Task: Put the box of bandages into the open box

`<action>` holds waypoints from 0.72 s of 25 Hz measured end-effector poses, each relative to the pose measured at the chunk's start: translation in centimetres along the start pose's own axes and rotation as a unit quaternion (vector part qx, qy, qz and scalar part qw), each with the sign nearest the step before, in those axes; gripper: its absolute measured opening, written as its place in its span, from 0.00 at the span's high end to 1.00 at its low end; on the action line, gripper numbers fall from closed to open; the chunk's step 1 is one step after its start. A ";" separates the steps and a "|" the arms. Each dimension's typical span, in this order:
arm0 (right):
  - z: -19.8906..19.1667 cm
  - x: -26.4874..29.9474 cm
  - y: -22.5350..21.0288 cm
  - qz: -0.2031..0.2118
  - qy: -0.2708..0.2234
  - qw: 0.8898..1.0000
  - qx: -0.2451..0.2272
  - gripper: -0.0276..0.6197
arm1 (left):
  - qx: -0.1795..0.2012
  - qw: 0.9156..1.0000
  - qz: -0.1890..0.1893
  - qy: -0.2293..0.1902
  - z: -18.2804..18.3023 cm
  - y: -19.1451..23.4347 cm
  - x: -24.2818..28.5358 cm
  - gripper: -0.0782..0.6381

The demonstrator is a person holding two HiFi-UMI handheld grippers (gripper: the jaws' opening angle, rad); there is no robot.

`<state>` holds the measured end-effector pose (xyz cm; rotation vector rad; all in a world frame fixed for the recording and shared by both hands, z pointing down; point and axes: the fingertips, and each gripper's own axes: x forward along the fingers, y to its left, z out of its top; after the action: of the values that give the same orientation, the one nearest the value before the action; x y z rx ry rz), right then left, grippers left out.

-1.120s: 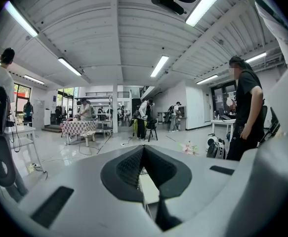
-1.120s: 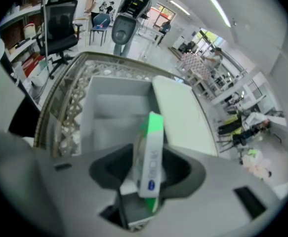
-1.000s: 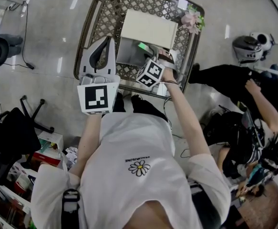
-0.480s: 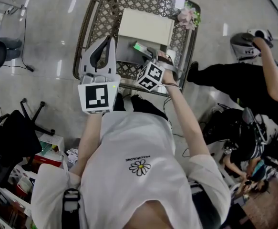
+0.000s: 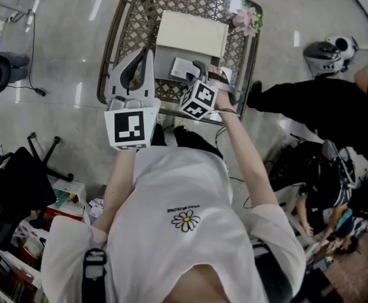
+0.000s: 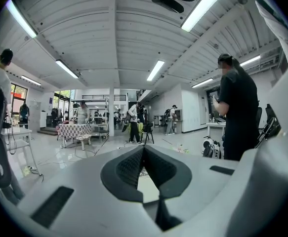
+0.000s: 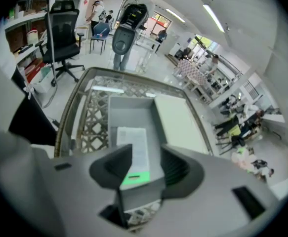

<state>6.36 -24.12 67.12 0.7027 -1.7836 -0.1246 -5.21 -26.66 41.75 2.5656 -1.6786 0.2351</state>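
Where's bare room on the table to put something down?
Free: the table's lattice strip between its left rim and the box, and the strip beyond the lid. Crowded: the corner with flowers, and inside the box, where the bandages lie under the right tongs.

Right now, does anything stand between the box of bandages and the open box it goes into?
Nothing visible does. The box of bandages appears to lie within the walls of the open box, whose lid is folded back. The jaws of the right hand-held gripper stand apart beside it.
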 end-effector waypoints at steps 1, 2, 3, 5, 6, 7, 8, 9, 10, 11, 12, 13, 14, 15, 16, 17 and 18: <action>0.0 -0.1 0.0 -0.001 0.000 1.000 0.000 0.66 | 0.001 1.000 0.000 -0.001 0.1 0.0 -0.1 0.86; 0.1 -0.2 0.0 -0.002 0.000 1.000 0.000 0.66 | 0.001 1.000 -0.001 -0.003 0.2 -0.1 -0.1 0.86; 0.0 -0.3 0.0 -0.002 0.000 1.000 0.001 0.66 | 0.001 1.000 -0.001 -0.005 0.3 -0.1 -0.2 0.86; 0.0 -0.5 -0.3 -0.008 0.001 1.000 0.006 0.66 | 0.003 1.000 -0.003 -0.009 0.6 -0.3 -0.2 0.86; -0.1 -0.6 -0.6 -0.015 0.001 1.000 0.012 0.66 | 0.005 1.000 -0.005 -0.011 0.7 -0.3 -0.2 0.86; -0.1 -0.7 -1.0 -0.021 0.001 1.000 0.021 0.66 | 0.006 1.000 -0.006 -0.013 0.8 -0.4 -0.2 0.86; 0.0 -0.9 -1.6 -0.028 0.001 0.999 0.032 0.66 | 0.008 1.000 -0.008 -0.015 1.0 -0.5 -0.2 0.86; 0.1 -1.2 -2.1 -0.033 -0.001 0.999 0.043 0.66 | 0.010 1.000 -0.009 -0.018 1.2 -0.5 -0.1 0.86; 0.4 -1.6 -2.8 -0.039 -0.006 0.998 0.054 0.66 | 0.011 1.000 -0.011 -0.020 1.4 -0.6 -0.1 0.86; 0.7 -2.0 -3.5 -0.045 -0.012 0.997 0.064 0.66 | 0.010 1.000 -0.012 -0.020 1.6 -0.7 -0.1 0.86; 1.1 -2.5 -4.4 -0.052 -0.019 0.996 0.074 0.67 | 0.009 1.000 -0.014 -0.021 1.8 -0.8 -0.1 0.86; 1.5 -3.1 -5.3 -0.060 -0.028 0.994 0.084 0.67 | 0.010 1.000 -0.015 -0.025 2.0 -0.9 0.1 0.86; 1.9 -3.7 -6.4 -0.071 -0.037 0.992 0.093 0.67 | 0.012 0.999 -0.017 -0.030 2.3 -0.9 0.3 0.86; 2.4 -4.3 -7.6 -0.083 -0.046 0.990 0.103 0.68 | 0.014 0.999 -0.019 -0.034 2.6 -1.0 0.5 0.86; 2.8 -5.0 -8.8 -0.098 -0.056 0.987 0.112 0.70 | 0.013 0.999 -0.020 -0.035 2.8 -1.1 0.7 0.86; 3.3 -5.8 -10.0 -0.115 -0.067 0.984 0.120 0.72 | 0.012 0.999 -0.022 -0.035 3.0 -1.1 0.9 0.86; 3.7 -6.6 -11.1 -0.130 -0.079 0.980 0.128 0.74 | 0.014 0.999 -0.023 -0.038 3.3 -1.2 1.1 0.86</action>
<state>8.44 -30.69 55.59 1.1397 -1.8710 -0.1301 -3.40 -27.59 38.69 2.6612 -1.6499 0.1616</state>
